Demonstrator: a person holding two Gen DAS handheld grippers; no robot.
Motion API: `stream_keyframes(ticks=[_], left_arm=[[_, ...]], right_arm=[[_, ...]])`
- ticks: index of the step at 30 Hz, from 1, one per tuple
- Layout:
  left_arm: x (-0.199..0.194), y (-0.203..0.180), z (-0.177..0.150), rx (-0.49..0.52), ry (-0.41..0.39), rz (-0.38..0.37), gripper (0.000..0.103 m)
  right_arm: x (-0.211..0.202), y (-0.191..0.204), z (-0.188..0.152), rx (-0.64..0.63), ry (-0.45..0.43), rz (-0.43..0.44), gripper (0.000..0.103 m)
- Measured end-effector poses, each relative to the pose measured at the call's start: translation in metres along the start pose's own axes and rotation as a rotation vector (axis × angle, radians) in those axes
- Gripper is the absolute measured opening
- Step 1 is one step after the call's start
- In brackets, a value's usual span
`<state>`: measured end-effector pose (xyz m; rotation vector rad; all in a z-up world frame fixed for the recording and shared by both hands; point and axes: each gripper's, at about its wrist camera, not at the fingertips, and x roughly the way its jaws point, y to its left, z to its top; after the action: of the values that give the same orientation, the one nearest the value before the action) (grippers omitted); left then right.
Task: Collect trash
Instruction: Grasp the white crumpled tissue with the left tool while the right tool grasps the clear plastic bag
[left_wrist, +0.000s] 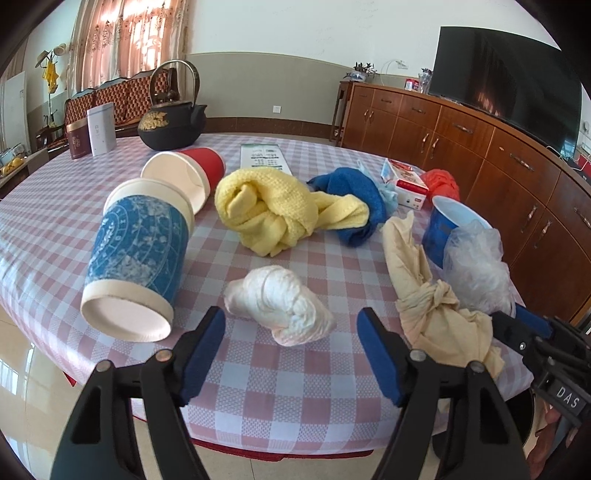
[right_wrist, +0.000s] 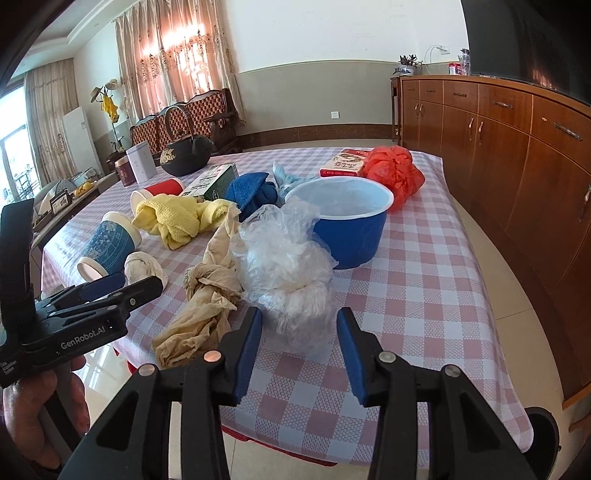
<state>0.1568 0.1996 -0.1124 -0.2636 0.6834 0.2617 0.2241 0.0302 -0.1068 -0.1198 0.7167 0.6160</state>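
Observation:
A white knotted wad (left_wrist: 280, 302) lies on the checked tablecloth (left_wrist: 258, 387), just ahead of my left gripper (left_wrist: 291, 317). That gripper is open, with its blue pads wide apart and touching nothing. A crumpled clear plastic bag (right_wrist: 284, 258) sits in front of a blue bowl (right_wrist: 351, 225). My right gripper (right_wrist: 299, 315) is open, and its pads flank the bag's near end without visibly pressing on it. A beige knotted rag (right_wrist: 207, 291) lies between the two grippers. A blue patterned paper cup (left_wrist: 136, 251) lies on its side at the left.
Further back are a red cup (left_wrist: 192, 173), a yellow cloth (left_wrist: 269, 210), a blue cloth (left_wrist: 354, 192), an orange bag (right_wrist: 395, 173), a small box (right_wrist: 343, 162) and a black teapot (left_wrist: 171, 125). A wooden cabinet (right_wrist: 517, 166) runs along the right. A dark round container (right_wrist: 543, 432) sits below the table edge.

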Motion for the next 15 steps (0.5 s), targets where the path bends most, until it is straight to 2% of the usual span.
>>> stream_keyframes(ticks=[4, 6, 7, 9, 15], left_arm=[[0.005, 0.0, 0.001, -0.011, 0.006, 0.002, 0.06], [0.005, -0.001, 0.002, -0.012, 0.004, -0.002, 0.049], [0.004, -0.002, 0.001, -0.01, 0.004, -0.007, 0.046], [0.002, -0.005, 0.0, -0.004, -0.001, -0.017, 0.043], [-0.009, -0.011, -0.002, 0.018, -0.02, -0.036, 0.039]], right_arm=[[0.005, -0.001, 0.002, 0.009, -0.005, 0.026, 0.032], [0.005, 0.0, 0.003, 0.008, -0.009, 0.03, 0.028], [0.004, 0.0, 0.003, 0.007, -0.011, 0.031, 0.026], [0.002, 0.002, 0.001, 0.001, -0.019, 0.032, 0.021], [-0.013, 0.004, 0.0, -0.002, -0.042, 0.022, 0.019]])
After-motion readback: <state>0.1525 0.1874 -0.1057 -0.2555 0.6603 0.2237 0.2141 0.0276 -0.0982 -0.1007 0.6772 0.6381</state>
